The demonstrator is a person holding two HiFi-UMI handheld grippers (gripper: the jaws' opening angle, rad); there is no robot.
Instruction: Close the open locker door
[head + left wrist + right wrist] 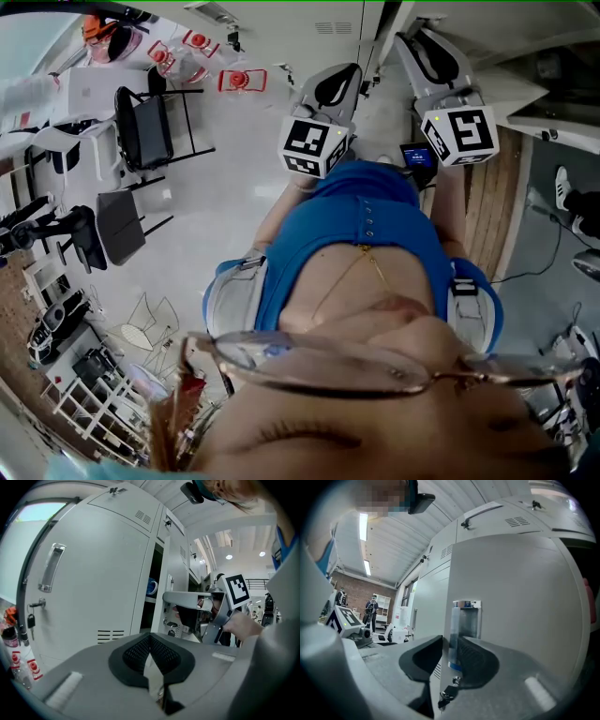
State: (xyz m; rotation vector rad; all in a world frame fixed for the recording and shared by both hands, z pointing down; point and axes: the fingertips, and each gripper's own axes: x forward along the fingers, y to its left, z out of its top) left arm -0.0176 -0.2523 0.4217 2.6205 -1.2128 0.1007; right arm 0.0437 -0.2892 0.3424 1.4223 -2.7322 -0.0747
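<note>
1. The open locker door point(511, 597) stands ajar. Its free edge runs up between the jaws of the right hand-held gripper point(450, 645), which are closed onto that edge just below the door handle point(465, 620).
2. One key point(448, 693) hangs in that door's lock.
3. The left hand-held gripper point(151, 639) has its jaws together, holding nothing, and faces the lockers.
4. There are two hand-held grippers. The neighbouring closed door point(103, 588) has one bar handle point(50, 568), and one blue mug point(151, 587) sits in the open compartment.
</note>
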